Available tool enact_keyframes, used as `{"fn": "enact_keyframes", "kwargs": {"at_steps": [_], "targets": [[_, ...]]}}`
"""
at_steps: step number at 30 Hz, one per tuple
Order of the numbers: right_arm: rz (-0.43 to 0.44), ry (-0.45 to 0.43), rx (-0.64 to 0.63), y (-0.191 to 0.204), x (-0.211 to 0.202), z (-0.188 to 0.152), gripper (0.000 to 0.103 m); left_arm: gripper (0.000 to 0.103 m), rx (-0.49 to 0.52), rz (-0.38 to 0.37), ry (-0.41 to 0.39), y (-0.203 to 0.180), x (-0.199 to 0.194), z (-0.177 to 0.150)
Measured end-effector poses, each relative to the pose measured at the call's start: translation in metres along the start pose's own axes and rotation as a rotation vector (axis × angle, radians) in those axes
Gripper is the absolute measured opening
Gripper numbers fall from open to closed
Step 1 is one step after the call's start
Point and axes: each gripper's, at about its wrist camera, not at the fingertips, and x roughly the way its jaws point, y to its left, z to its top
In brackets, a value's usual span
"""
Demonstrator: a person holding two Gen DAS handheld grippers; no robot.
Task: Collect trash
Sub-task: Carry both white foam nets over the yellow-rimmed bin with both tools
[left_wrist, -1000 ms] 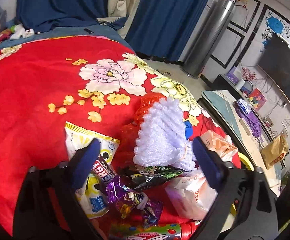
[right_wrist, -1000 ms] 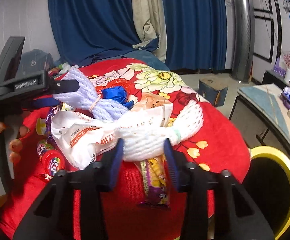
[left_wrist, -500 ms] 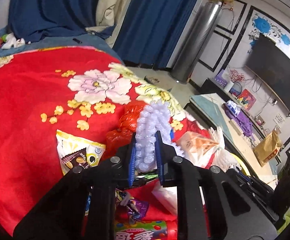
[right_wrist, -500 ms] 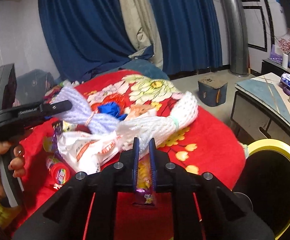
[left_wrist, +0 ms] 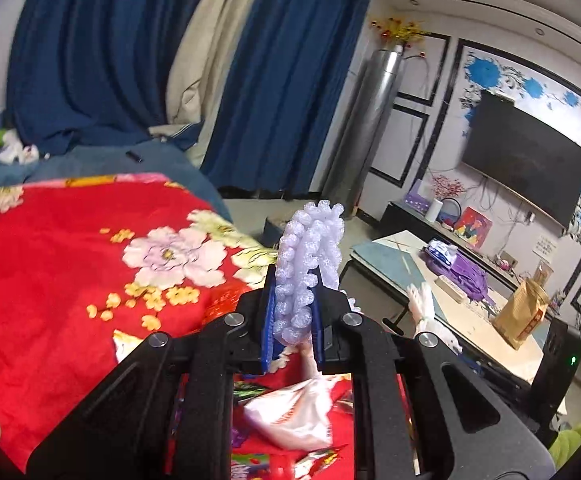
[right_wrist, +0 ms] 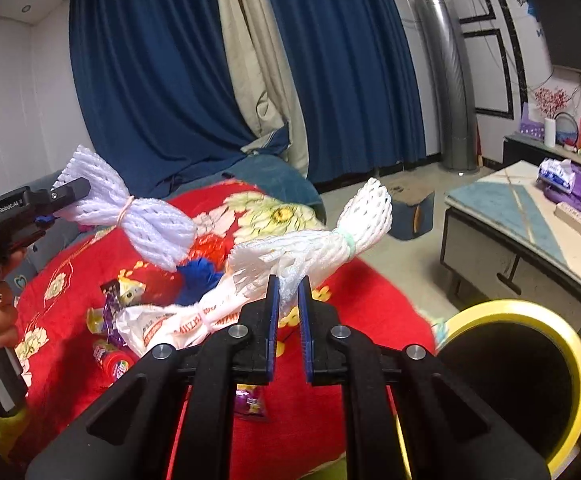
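Left gripper (left_wrist: 293, 322): fingers clamped on a lilac foam fruit net (left_wrist: 308, 264), lifted above the red floral bedspread (left_wrist: 70, 264).
Right gripper (right_wrist: 288, 322): fingers pinched on a white foam net (right_wrist: 314, 248), also clear of the bedspread.
Left on the bedspread: white plastic bag (right_wrist: 178, 320), blue scrap (right_wrist: 200, 280), snack wrappers (right_wrist: 110, 316), red tube (right_wrist: 114, 362).
Yellow-rimmed bin (right_wrist: 530, 368): just beside the bedspread; interior dark, contents unseen.
Judged early: both nets await dropping.

Deep blue curtains (left_wrist: 90, 60) with a beige panel (right_wrist: 250, 60) between them cover the far wall. A tall silver column (left_wrist: 366, 128) stands on the pale floor (right_wrist: 410, 248) beside them. A dark TV (left_wrist: 526, 164) hangs on the white wall with blue flower decals, above a low cabinet; a coffee table (right_wrist: 530, 216) stands nearer.
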Motion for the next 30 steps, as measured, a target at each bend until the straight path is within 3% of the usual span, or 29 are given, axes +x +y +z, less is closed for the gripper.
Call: {"fn": "enact_keyframes", "kwargs": {"at_steps": [9, 30], "targets": [[-0.031, -0.027, 0.034, -0.026, -0.029, 0.004, 0.010, 0.009, 0.078, -0.054, 0.007, -0.046, 0.008, -0.010], [-0.143, 0.035, 0.132, -0.095, -0.075, -0.034, 0.010, 0.009, 0.215, -0.147, 0.104, -0.134, 0.051, -0.051]]}}
